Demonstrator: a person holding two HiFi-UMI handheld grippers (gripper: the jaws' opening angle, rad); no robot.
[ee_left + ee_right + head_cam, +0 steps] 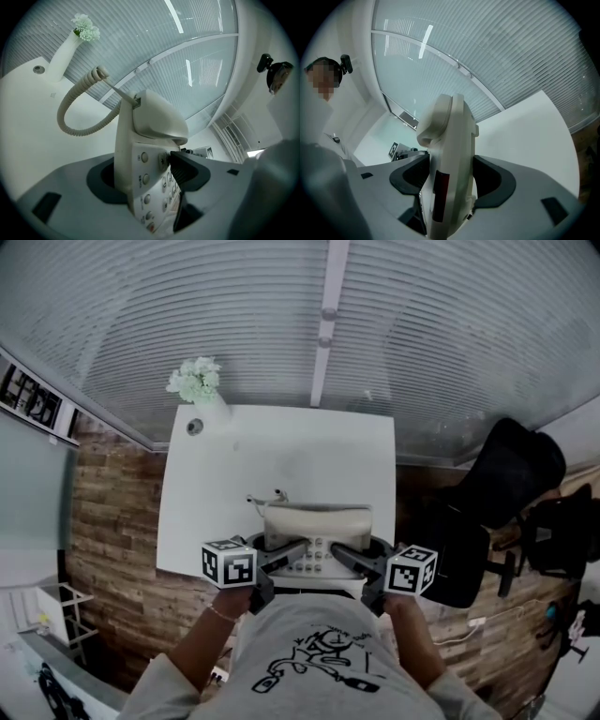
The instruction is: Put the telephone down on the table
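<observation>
A cream desk telephone, handset resting on its base, is held between both grippers over the near edge of the white table. My left gripper is shut on its left side, one pad on the keypad face and the other on the underside. My right gripper is shut on its right side, pads against both faces of the telephone. The coiled cord loops out from the handset above the table. Whether the base touches the tabletop is hidden.
A white vase of pale flowers and a round cable hole sit at the table's far left corner. Blinds cover the window behind. A black office chair stands to the right of the table. The floor is wood planks.
</observation>
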